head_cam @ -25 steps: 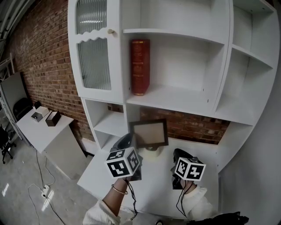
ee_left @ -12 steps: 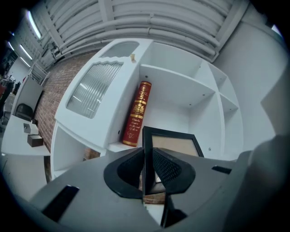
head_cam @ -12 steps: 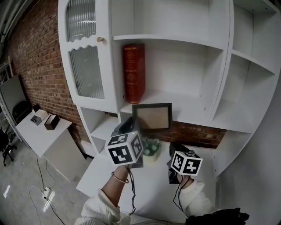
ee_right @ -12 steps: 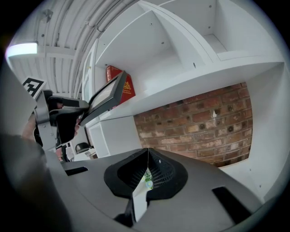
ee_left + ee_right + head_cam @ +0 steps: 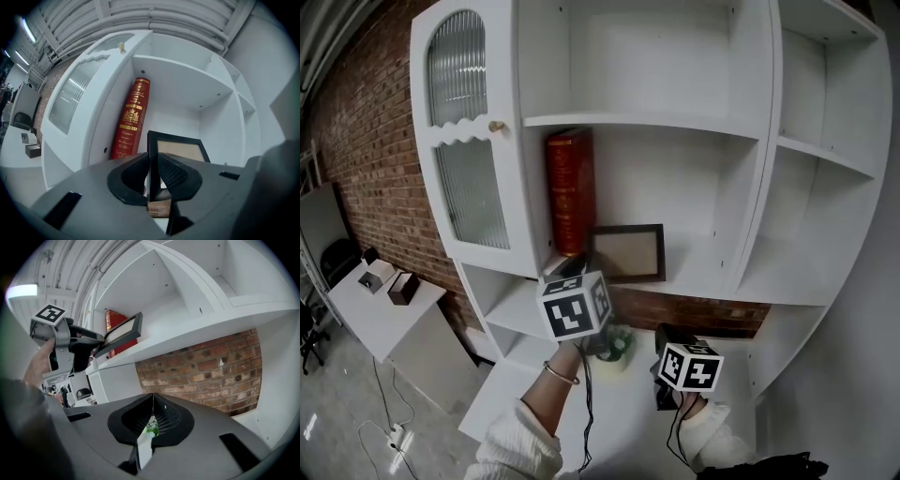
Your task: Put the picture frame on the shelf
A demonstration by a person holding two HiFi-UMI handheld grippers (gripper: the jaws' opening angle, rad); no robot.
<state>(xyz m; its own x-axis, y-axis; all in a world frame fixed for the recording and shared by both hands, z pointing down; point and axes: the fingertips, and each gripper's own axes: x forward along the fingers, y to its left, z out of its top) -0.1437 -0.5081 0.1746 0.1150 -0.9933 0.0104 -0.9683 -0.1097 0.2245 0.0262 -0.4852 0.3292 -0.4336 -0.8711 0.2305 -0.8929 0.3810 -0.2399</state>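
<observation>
In left tool [image 5: 152, 161], picture frame [image 5: 180, 149]

Shelf [image 5: 703, 274]: white paint, smooth, slight sheen. Door panes [image 5: 471, 192]: ribbed glass; knob [image 5: 496, 126] brassy metal. Book [image 5: 570, 192]: red cover, glossy, gilt print. Frame [image 5: 626, 253]: matt black rim, tan paper-like face. Wall [image 5: 375, 141]: rough brick. Left gripper [image 5: 153, 176] pads [image 5: 174, 174]: black, cross-ribbed, matt.
</observation>
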